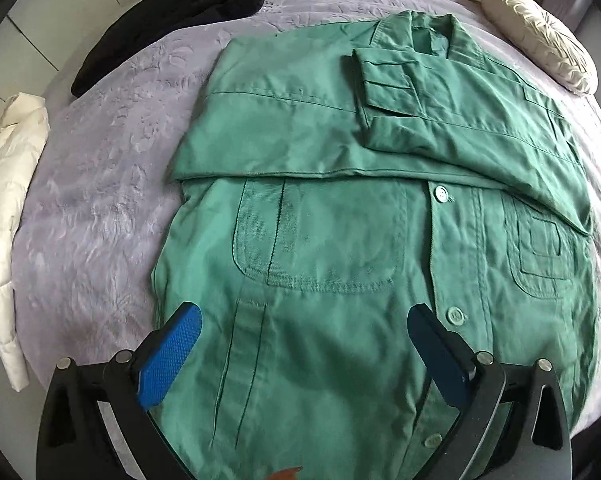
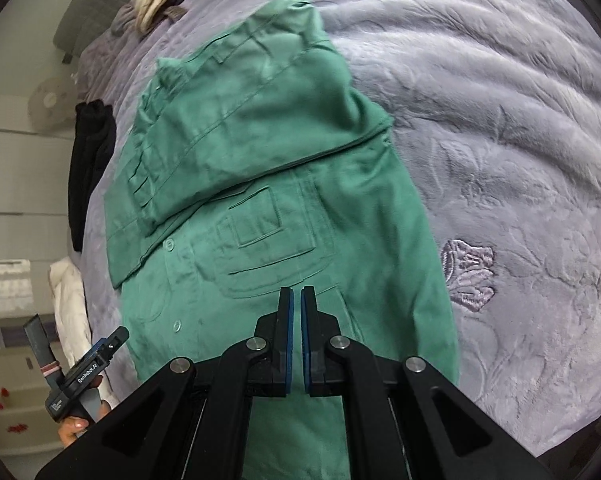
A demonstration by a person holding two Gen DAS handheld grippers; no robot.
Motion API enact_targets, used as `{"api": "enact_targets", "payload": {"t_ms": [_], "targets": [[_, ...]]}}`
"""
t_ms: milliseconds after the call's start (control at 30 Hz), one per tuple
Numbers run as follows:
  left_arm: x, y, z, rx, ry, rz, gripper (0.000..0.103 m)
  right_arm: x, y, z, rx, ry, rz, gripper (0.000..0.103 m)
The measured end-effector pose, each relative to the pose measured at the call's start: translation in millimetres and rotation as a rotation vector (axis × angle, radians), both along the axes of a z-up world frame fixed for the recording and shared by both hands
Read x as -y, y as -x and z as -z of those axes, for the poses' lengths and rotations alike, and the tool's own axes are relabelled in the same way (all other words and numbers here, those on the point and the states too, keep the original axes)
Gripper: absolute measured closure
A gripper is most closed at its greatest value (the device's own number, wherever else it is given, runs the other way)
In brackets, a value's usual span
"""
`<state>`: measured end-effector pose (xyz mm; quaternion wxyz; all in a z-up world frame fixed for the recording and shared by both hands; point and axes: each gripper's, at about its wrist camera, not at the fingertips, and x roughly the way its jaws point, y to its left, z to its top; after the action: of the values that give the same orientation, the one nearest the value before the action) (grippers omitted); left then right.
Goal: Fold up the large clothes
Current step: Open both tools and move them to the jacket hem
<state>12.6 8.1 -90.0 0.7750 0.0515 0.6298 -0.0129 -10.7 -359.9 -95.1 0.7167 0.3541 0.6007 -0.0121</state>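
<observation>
Left wrist view: a green jacket (image 1: 320, 240) lies flat on the lilac bedspread (image 1: 100, 200), its collar end folded down over the chest with a cuffed sleeve on top, pockets and pale buttons showing below the fold. The left gripper (image 1: 304, 360) hangs spread wide above the hem, holding nothing. The right gripper (image 2: 297, 332) stands above the jacket's pocket, its jaws nearly together with a thin empty gap.

A plain green jacket (image 1: 320, 240) lies on a lilac floral-embossed bedspread (image 1: 100, 200), beside black (image 1: 172, 20) and white garments (image 1: 8, 220).
</observation>
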Motion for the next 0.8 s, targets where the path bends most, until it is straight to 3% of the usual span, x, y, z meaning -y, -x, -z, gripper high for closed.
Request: {"api": "enact_targets", "payload": {"t_ms": [33, 100, 333, 433, 667, 767, 800], "targets": [[1.2, 3.4, -2.7, -0.002, 0.001, 0.0, 0.0, -1.7, -0.3, -2.5, 0.002, 0.0, -0.006, 0.07], [-0.3, 7.7, -4.4, -0.006, 0.0, -0.003, 0.0, -3.8, -0.6, -6.5, 0.006, 0.006, -0.009, 0.038], [-1.3, 18.7, -6.7, -0.024, 0.0, -0.013, 0.0, -15.6, -1.1, -12.9, 0.01, -0.002, -0.045, 0.036], [1.2, 22.9, -8.5, -0.026, 0.0, -0.002, 0.0, -18.8, -0.4, -14.0, 0.012, -0.008, -0.055, 0.028], [7.5, 29.5, -10.7, -0.033, 0.004, 0.003, 0.0, -24.3, 0.5, -22.1, 0.044, 0.0, -0.081, 0.02], [10.1, 32.3, -11.4, -0.035, -0.002, 0.006, 0.0, -26.7, 0.6, -22.7, 0.051, -0.003, -0.093, 0.001], [10.7, 33.4, -11.8, -0.036, -0.003, 0.007, 0.0, -27.4, 1.2, -23.1, 0.058, -0.008, -0.092, 0.0]]}}
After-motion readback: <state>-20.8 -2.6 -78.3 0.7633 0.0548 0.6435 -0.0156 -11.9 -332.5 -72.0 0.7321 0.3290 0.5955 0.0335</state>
